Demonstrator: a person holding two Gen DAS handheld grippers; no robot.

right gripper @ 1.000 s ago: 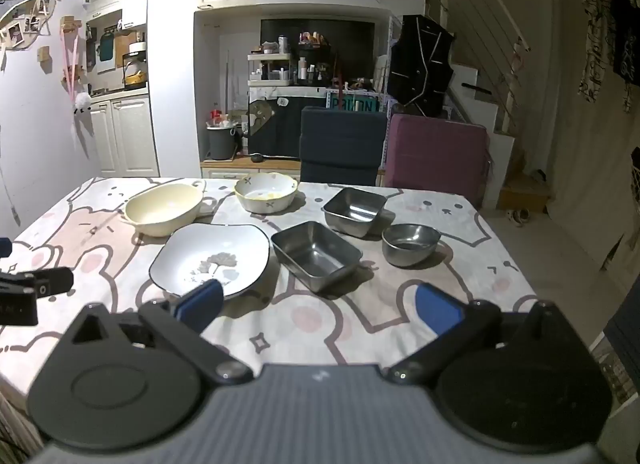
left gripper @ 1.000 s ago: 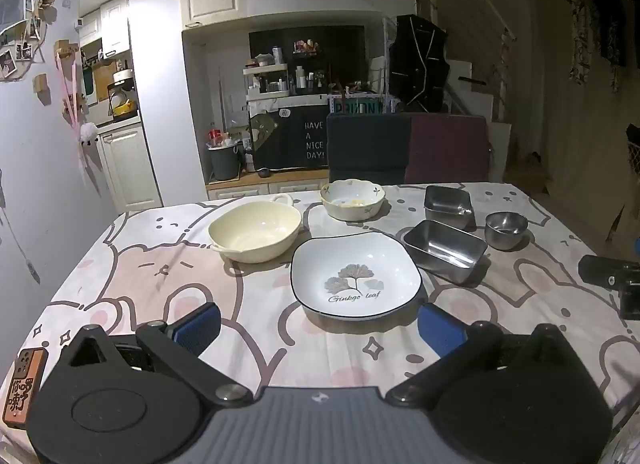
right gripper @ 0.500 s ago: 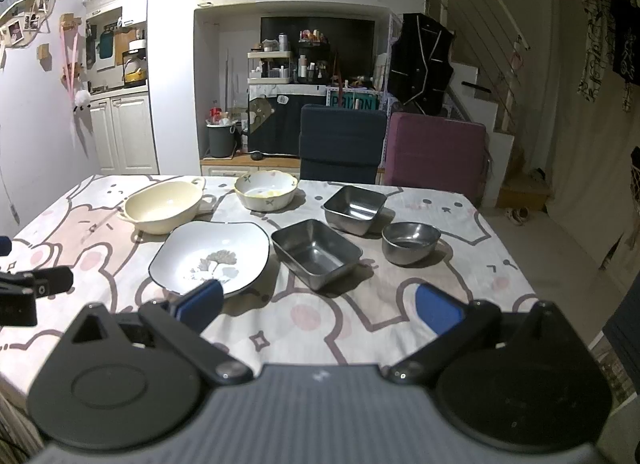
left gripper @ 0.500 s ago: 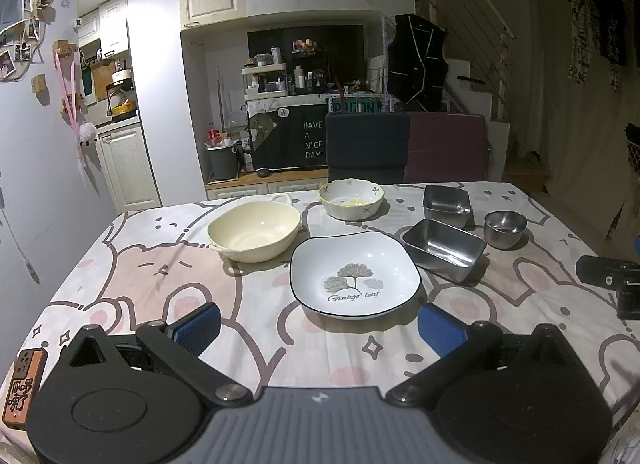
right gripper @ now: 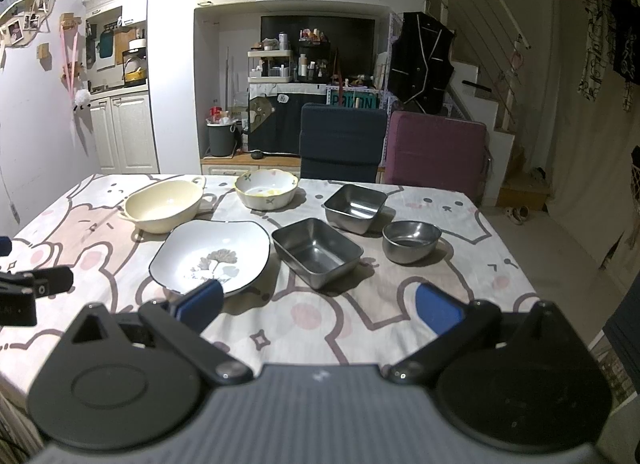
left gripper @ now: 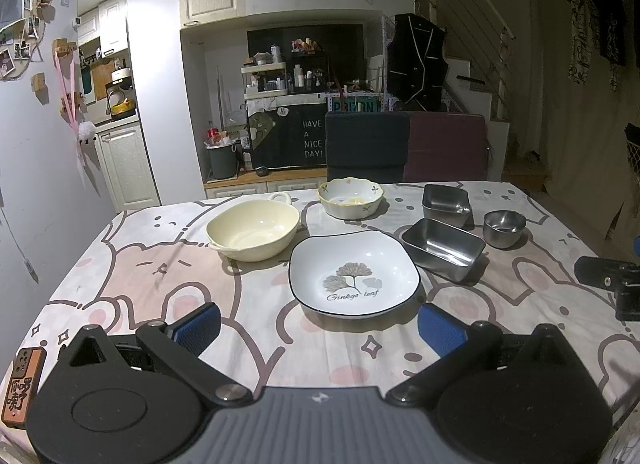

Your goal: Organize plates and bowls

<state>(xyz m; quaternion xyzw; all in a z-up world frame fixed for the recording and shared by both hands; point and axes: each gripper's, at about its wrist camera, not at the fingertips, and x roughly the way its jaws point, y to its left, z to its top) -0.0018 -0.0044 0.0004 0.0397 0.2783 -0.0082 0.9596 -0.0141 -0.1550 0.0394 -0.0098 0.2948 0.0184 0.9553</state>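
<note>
Both the left gripper (left gripper: 318, 324) and right gripper (right gripper: 318, 302) are hovering wide open, holding nothing, over the table's (left gripper: 160, 276) near edge. The plate (left gripper: 354, 274), 2 bowls and 3 steel dishes are sitting mid-table beyond them.

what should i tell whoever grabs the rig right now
Left tongs: open, empty, just short of the ginkgo plate.
Right tongs: open, empty, near table edge.
Beyond the plate: cream handled bowl, flowered bowl, two rectangular steel trays, round steel bowl. All stand separate.
Done: nothing stacked.
Left: all sorting.
</note>
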